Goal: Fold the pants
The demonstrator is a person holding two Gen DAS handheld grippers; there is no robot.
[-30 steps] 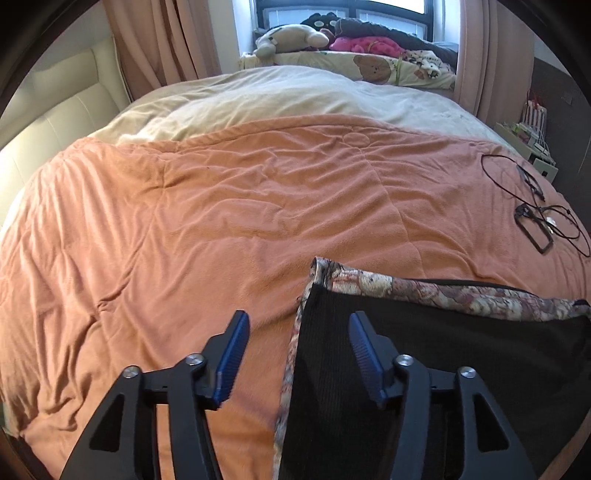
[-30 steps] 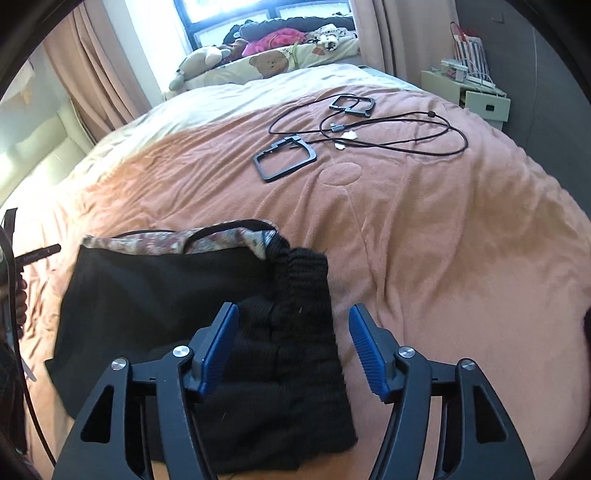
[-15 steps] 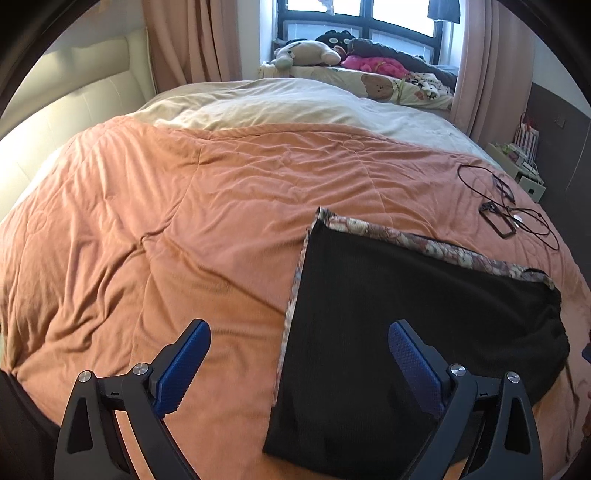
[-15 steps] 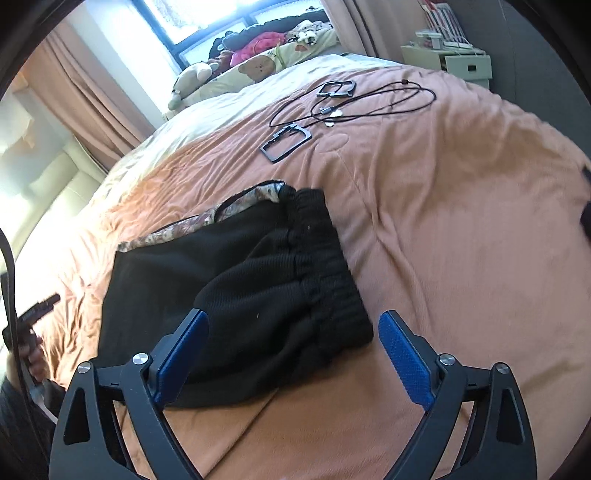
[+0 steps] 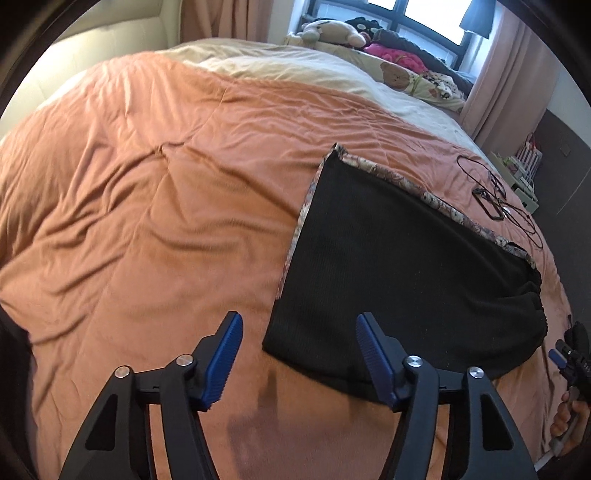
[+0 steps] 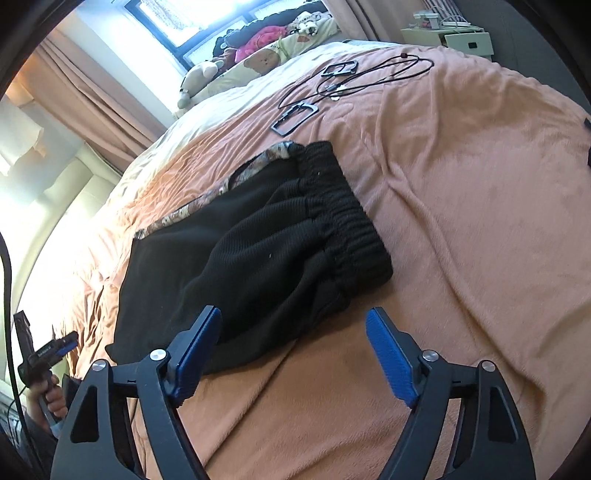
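Observation:
The black pants [image 5: 399, 266] lie folded into a rectangle on the orange bedspread [image 5: 155, 206], with a patterned lining showing along the far and left edges. In the right wrist view the pants [image 6: 258, 251] show their gathered elastic waistband [image 6: 347, 218] at the right end. My left gripper [image 5: 297, 350] is open and empty, above the near left corner of the pants. My right gripper [image 6: 295, 347] is open and empty, above the near edge of the pants by the waistband.
Black cables and frames [image 6: 332, 85] lie on the bedspread beyond the pants. Stuffed toys and pillows [image 5: 369, 40] sit by the window. A nightstand [image 6: 450, 33] stands at the far right. A padded headboard [image 5: 92, 48] runs along the left.
Both grippers have pulled back and up from the pants, so the whole folded garment shows now. The pants have not moved.

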